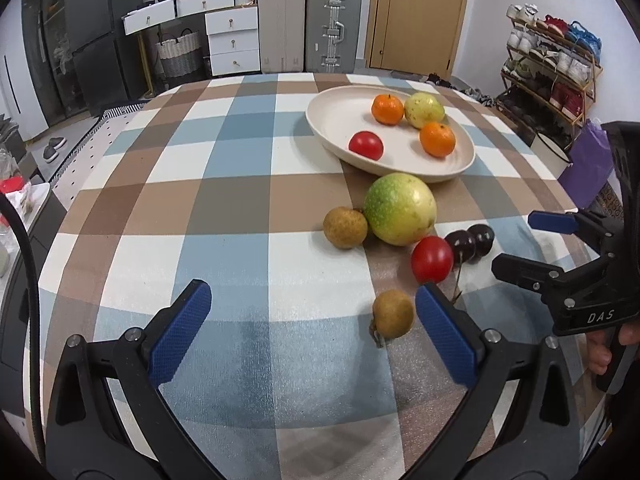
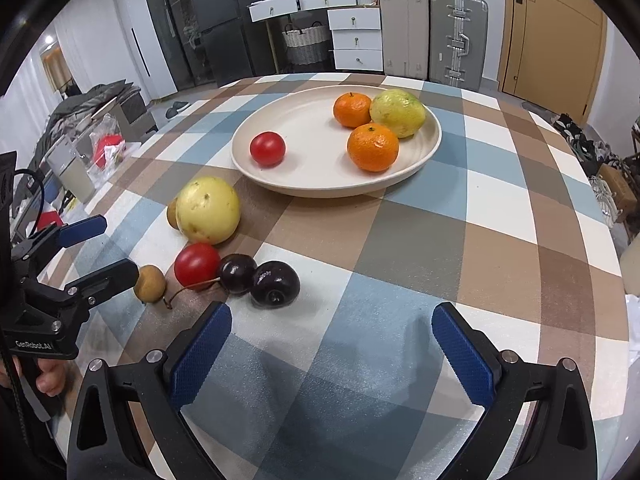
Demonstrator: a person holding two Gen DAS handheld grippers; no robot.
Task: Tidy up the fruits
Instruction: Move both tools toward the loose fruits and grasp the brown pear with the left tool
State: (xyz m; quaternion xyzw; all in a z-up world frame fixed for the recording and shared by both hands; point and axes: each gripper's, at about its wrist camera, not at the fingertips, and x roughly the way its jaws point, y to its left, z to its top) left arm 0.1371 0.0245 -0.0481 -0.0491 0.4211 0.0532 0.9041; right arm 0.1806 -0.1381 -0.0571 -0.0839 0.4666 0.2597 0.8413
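A cream plate (image 1: 332,120) (image 2: 312,184) holds two oranges (image 1: 387,109) (image 1: 437,139), a yellow-green fruit (image 1: 423,109) and a red tomato (image 1: 365,145). On the cloth in front lie a big green-yellow fruit (image 1: 399,209) (image 2: 208,210), a red tomato (image 1: 432,259) (image 2: 197,266), two dark cherries (image 1: 471,242) (image 2: 260,280) and two brown longans (image 1: 345,227) (image 1: 393,313). My left gripper (image 1: 312,300) (image 2: 108,248) is open and empty; the near longan (image 2: 149,283) sits just inside its right finger (image 1: 444,332). My right gripper (image 2: 332,320) (image 1: 516,240) is open and empty, just right of the cherries.
The table (image 1: 240,200) has a blue, brown and white checked cloth. Behind it stand white drawers (image 1: 232,40), two suitcases (image 1: 308,28) and a door (image 1: 420,12). A shoe rack (image 1: 552,68) is at the right, clutter (image 2: 80,140) at the left.
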